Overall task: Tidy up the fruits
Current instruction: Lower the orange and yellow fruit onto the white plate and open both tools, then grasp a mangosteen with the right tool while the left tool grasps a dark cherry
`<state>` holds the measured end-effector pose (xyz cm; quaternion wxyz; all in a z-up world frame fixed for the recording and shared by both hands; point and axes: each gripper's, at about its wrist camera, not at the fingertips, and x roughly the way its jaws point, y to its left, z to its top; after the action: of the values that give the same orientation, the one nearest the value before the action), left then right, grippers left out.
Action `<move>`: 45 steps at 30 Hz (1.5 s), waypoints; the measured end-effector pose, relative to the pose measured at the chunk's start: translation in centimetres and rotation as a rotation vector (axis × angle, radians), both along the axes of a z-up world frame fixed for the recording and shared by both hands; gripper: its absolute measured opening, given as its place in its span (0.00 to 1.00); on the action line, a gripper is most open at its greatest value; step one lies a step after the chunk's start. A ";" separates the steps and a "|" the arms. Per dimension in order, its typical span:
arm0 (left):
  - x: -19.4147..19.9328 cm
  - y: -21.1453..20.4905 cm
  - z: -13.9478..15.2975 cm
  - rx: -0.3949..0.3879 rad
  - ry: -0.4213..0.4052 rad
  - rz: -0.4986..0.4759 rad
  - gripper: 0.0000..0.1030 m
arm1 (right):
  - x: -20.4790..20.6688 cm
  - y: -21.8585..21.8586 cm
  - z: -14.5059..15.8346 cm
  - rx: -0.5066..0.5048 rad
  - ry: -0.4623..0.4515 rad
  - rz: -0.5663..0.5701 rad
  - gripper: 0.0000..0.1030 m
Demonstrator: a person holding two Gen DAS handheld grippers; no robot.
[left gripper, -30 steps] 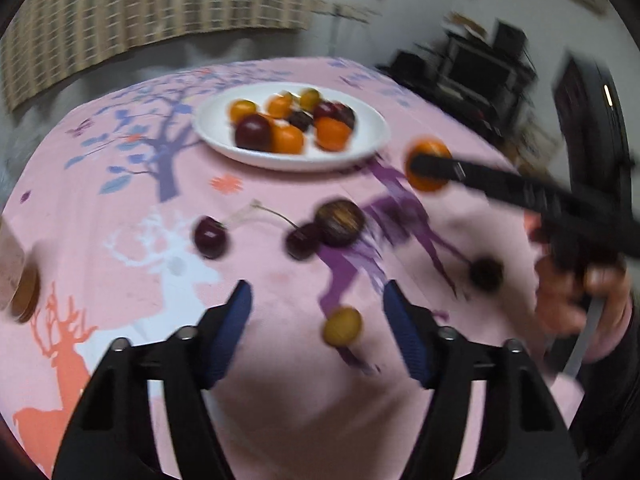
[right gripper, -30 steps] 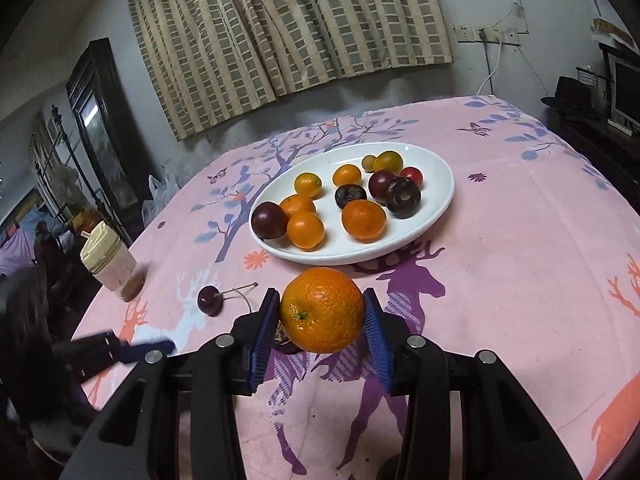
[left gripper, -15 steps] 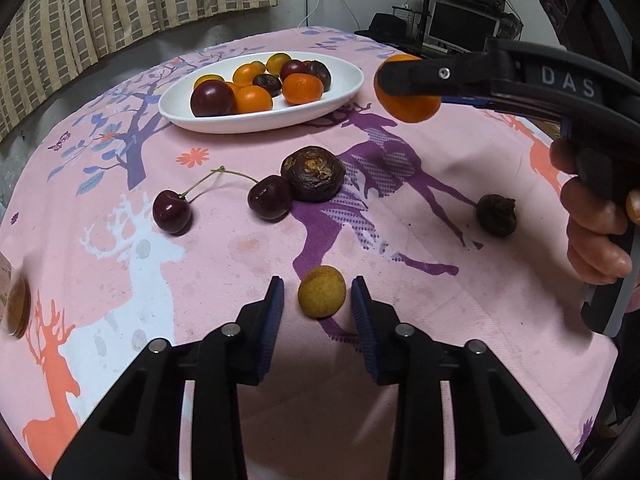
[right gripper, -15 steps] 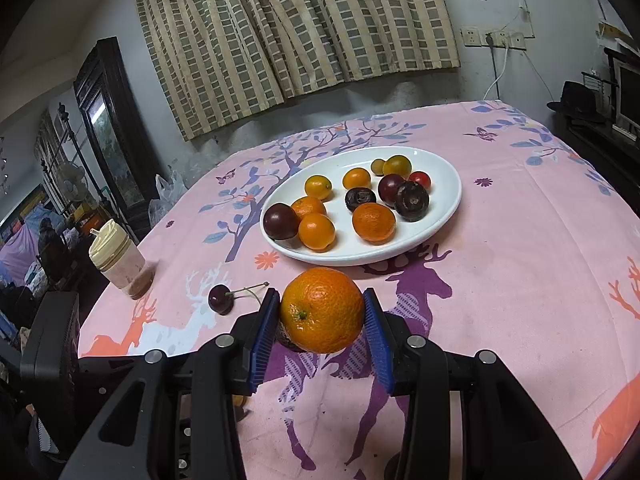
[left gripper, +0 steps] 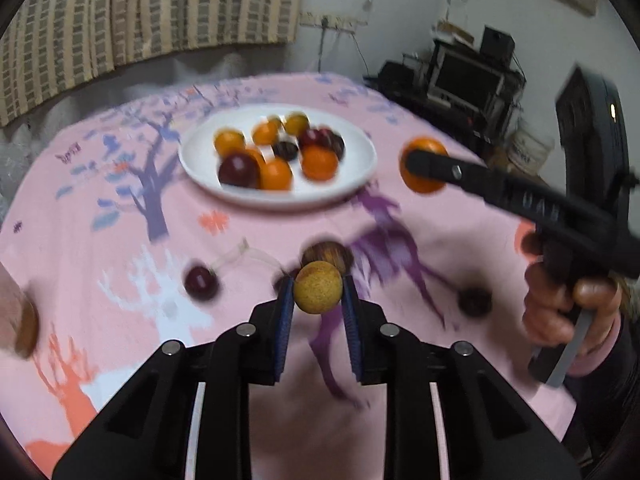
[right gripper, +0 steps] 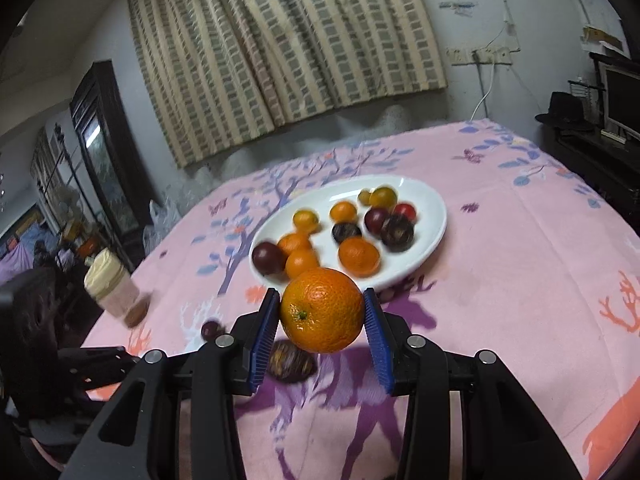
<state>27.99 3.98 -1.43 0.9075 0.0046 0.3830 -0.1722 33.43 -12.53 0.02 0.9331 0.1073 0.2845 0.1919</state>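
Note:
My left gripper (left gripper: 318, 294) is shut on a small yellow fruit (left gripper: 318, 287) and holds it above the pink tablecloth. My right gripper (right gripper: 322, 316) is shut on an orange (right gripper: 322, 310), held in the air near the front rim of the white plate (right gripper: 430, 236). The plate (left gripper: 360, 160) holds several oranges and dark plums. In the left wrist view the right gripper and its orange (left gripper: 424, 166) hang to the right of the plate. A dark cherry (left gripper: 201, 282), a brown wrinkled fruit (left gripper: 330, 254) and a small dark fruit (left gripper: 475, 301) lie on the cloth.
A jar with a cream lid (right gripper: 114, 286) stands at the table's left edge. The person's hand (left gripper: 568, 308) grips the right tool at the right. A dark cabinet and a desk with a monitor stand beyond the table.
My left gripper has closed on the yellow fruit and lifted it off the cloth. My right gripper has carried the orange higher and closer to the plate.

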 end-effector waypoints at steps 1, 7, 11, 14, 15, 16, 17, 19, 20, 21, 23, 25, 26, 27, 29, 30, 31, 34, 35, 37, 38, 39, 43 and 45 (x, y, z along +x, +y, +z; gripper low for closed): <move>1.1 0.1 0.9 -0.007 -0.017 0.011 0.23 | 0.6 -0.2 0.2 0.006 -0.004 -0.013 0.42; 9.2 -0.6 3.4 -0.008 -0.045 0.095 0.23 | 6.1 0.4 0.8 -0.060 -0.003 -0.079 0.42; 14.5 -1.2 2.5 0.028 0.013 0.144 0.23 | 9.1 1.5 0.2 -0.108 0.026 -0.070 0.42; 17.4 -1.3 1.5 0.039 0.055 0.159 0.23 | 10.4 2.5 -0.4 -0.163 0.044 -0.046 0.42; 18.3 -1.4 1.0 0.044 0.069 0.162 0.23 | 10.8 2.7 -0.7 -0.175 0.055 -0.038 0.42; 18.7 -1.5 0.6 0.050 0.076 0.165 0.23 | 11.0 2.8 -1.0 -0.183 0.063 -0.034 0.42; 19.2 -1.7 0.1 0.062 0.087 0.168 0.23 | 11.3 3.0 -1.2 -0.192 0.071 -0.029 0.42; 19.8 -2.0 -0.6 0.085 0.097 0.176 0.26 | 11.5 3.1 -1.5 -0.202 0.080 -0.020 0.42; 19.9 -2.0 -0.8 0.096 0.093 0.186 0.44 | 11.5 3.2 -1.6 -0.206 0.084 -0.016 0.42; 19.8 -2.0 -0.8 0.108 0.087 0.203 0.58 | 11.5 3.2 -1.7 -0.209 0.089 -0.013 0.42; 18.8 -1.7 -0.1 0.121 0.038 0.259 0.78 | 11.3 3.0 -1.5 -0.202 0.085 -0.014 0.49; 18.1 -1.2 0.5 0.094 0.042 0.238 0.78 | 10.7 2.9 -1.0 -0.201 0.071 -0.017 0.51; 17.5 -0.8 0.9 0.076 0.046 0.233 0.78 | 10.4 2.9 -0.8 -0.198 0.068 -0.015 0.52; 16.5 -0.3 1.4 0.059 0.038 0.239 0.78 | 9.9 2.8 -0.6 -0.191 0.065 -0.013 0.52; 14.8 0.4 2.1 0.052 0.018 0.254 0.87 | 9.0 2.6 -0.3 -0.180 0.063 -0.010 0.53; 13.5 1.0 2.4 0.048 0.004 0.272 0.89 | 8.3 2.5 -0.2 -0.178 0.064 -0.008 0.54; 12.4 1.5 2.5 0.044 -0.010 0.289 0.89 | 7.6 2.4 -0.2 -0.176 0.063 -0.006 0.54; 8.5 3.3 2.5 0.006 -0.034 0.328 0.94 | 5.3 2.2 -0.4 -0.175 0.060 0.002 0.57; 7.3 4.0 2.2 -0.009 -0.041 0.345 0.95 | 4.4 2.2 -0.7 -0.176 0.064 0.016 0.58; 4.9 5.4 1.4 -0.023 -0.043 0.382 0.95 | 3.0 2.4 -1.3 -0.176 0.079 0.045 0.60; 4.5 5.8 1.1 -0.020 -0.036 0.388 0.95 | 2.3 2.6 -1.6 -0.177 0.087 0.062 0.61; 3.6 6.4 0.8 -0.021 -0.028 0.396 0.95 | 1.3 2.9 -2.2 -0.184 0.101 0.090 0.61; 1.6 8.5 -0.6 -0.072 0.019 0.437 0.95 | -0.8 4.8 -3.2 -0.231 0.121 0.172 0.61; 1.2 9.1 -0.8 -0.089 0.034 0.456 0.95 | -1.3 6.1 -3.7 -0.302 0.114 0.207 0.61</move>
<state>29.21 13.12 -2.19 0.9157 -0.1250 0.3814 0.0207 32.09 -6.45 -3.69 0.8962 -0.0528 0.3721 0.2356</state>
